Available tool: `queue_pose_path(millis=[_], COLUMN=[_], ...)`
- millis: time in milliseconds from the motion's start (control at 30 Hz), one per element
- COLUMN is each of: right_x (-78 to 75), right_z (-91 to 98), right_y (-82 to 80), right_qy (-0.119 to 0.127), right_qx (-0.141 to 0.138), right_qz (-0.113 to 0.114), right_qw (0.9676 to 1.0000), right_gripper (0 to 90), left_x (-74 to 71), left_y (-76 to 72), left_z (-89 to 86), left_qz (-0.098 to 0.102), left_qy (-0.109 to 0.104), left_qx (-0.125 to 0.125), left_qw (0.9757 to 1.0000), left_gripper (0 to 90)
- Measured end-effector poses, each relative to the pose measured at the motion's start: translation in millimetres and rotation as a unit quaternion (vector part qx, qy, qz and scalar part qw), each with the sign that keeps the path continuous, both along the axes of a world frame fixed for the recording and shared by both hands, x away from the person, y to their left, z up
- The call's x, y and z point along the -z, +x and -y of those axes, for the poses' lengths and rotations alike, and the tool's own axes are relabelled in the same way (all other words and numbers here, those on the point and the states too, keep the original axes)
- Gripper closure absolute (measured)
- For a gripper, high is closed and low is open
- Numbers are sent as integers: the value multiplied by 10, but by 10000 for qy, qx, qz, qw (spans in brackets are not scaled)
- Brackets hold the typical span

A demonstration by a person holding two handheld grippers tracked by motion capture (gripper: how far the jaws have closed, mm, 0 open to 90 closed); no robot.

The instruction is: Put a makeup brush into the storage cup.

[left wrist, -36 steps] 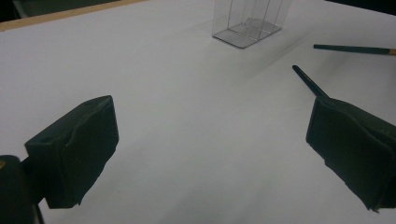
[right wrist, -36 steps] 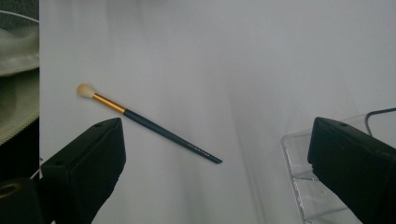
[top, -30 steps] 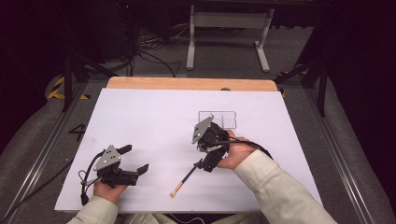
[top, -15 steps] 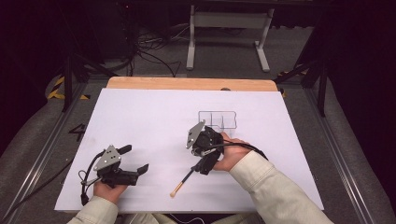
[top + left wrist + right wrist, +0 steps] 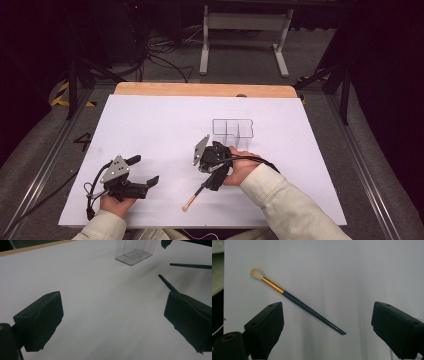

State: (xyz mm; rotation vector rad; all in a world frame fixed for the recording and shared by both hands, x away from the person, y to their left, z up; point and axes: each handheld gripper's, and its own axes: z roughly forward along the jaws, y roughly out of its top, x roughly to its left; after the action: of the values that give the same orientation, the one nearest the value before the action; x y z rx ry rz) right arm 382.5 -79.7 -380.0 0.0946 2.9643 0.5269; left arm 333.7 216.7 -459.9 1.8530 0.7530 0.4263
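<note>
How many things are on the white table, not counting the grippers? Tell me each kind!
Brush: 1
Clear box with compartments: 1
Total: 2

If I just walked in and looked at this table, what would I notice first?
Probably the right gripper, held just above a thin brush with a pale tuft, gold band and dark handle that lies on the white table, the jaws wide open. Behind it stands a small clear box with dividers. The left gripper rests open near the table's front left corner.
</note>
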Motion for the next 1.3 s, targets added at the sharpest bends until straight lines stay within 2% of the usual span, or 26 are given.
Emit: queue_pose_path(millis=[200, 667, 800, 1300], right_x=[135, 337, 405, 459], right_z=[-76, -138, -174, -206], right_y=[23, 45, 46, 44], right_qy=[-244, -443, -629, -727], right_qx=[-45, -122, -190, -221], right_qz=[-120, -301, -375, -361], right_qw=[9996, 9985, 9971, 9965], right_gripper=[138, 178, 204, 232], left_x=[-2, -2, -5, -2], left_y=[2, 2, -5, -4], left_z=[-6, -8, -10, -9], left_qz=[12, 16, 29, 27], left_qy=[15, -5, -54, -50], left_qx=[9, 37, 35, 11], left_qw=[10000, 10000, 10000, 10000], left_gripper=[29, 29, 25, 25])
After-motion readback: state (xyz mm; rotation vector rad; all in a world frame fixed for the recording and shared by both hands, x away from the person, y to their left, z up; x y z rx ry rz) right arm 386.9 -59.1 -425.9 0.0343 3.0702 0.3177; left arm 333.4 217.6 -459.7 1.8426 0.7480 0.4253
